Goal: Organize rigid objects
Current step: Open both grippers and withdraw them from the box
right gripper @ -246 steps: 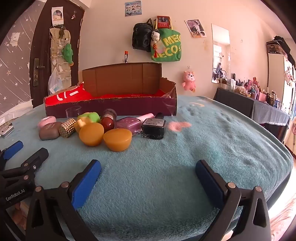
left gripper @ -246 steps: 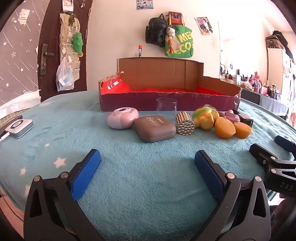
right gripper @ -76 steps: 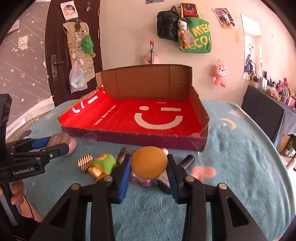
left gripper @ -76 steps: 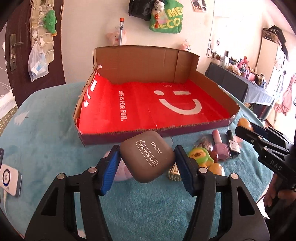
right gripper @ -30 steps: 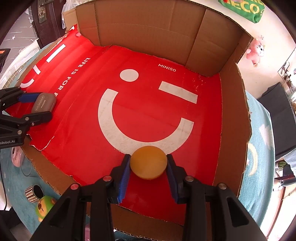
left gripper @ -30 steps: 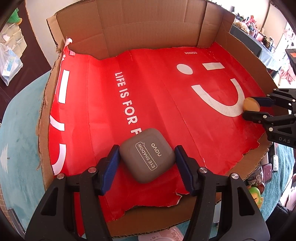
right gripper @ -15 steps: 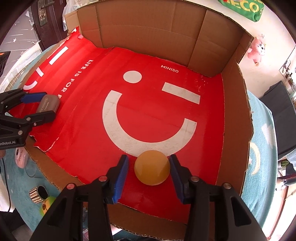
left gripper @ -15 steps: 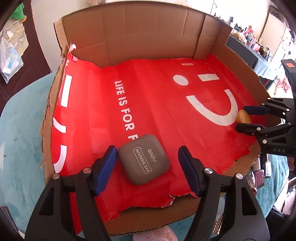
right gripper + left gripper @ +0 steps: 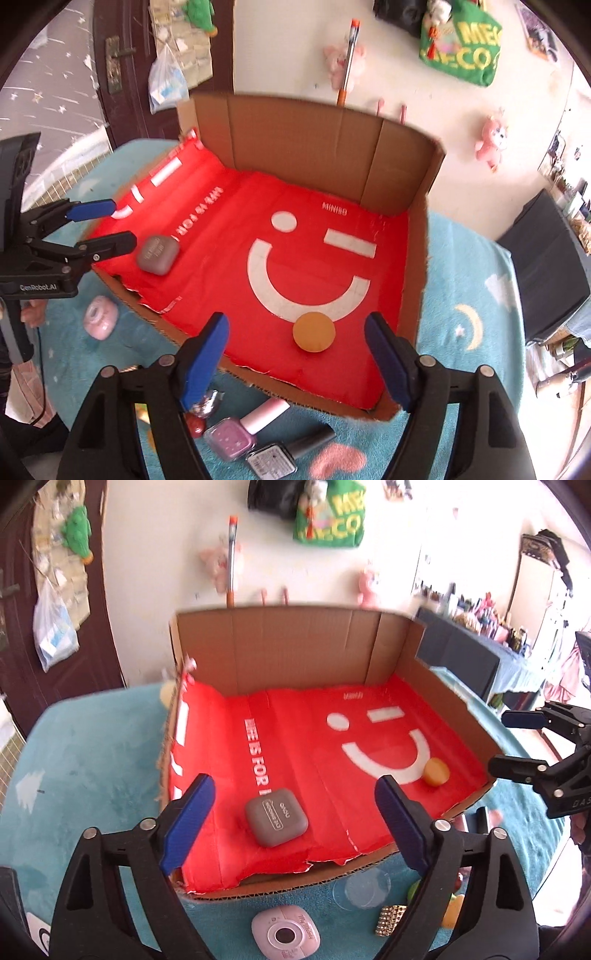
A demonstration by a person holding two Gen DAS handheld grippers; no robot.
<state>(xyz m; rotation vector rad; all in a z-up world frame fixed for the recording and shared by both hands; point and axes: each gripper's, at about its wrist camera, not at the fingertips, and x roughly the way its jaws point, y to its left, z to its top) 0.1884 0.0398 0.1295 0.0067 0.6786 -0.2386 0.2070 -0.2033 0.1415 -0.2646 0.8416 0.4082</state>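
With both the left gripper (image 9: 291, 819) and right gripper (image 9: 295, 350) just sprung wide and empty, the pink case (image 9: 285, 936) looks light, hard and smooth, best pinched across its flat sides.

Grey eyeshadow case (image 9: 276, 822) flat on red box floor (image 9: 295, 738), orange round piece (image 9: 314, 332) well apart

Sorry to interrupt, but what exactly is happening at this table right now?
A person is sorting small items into a red-lined cardboard box. The left claw has just opened, leaving a grey eyeshadow case inside. The right claw has likewise released an orange ball. Nail polish bottles wait outside.
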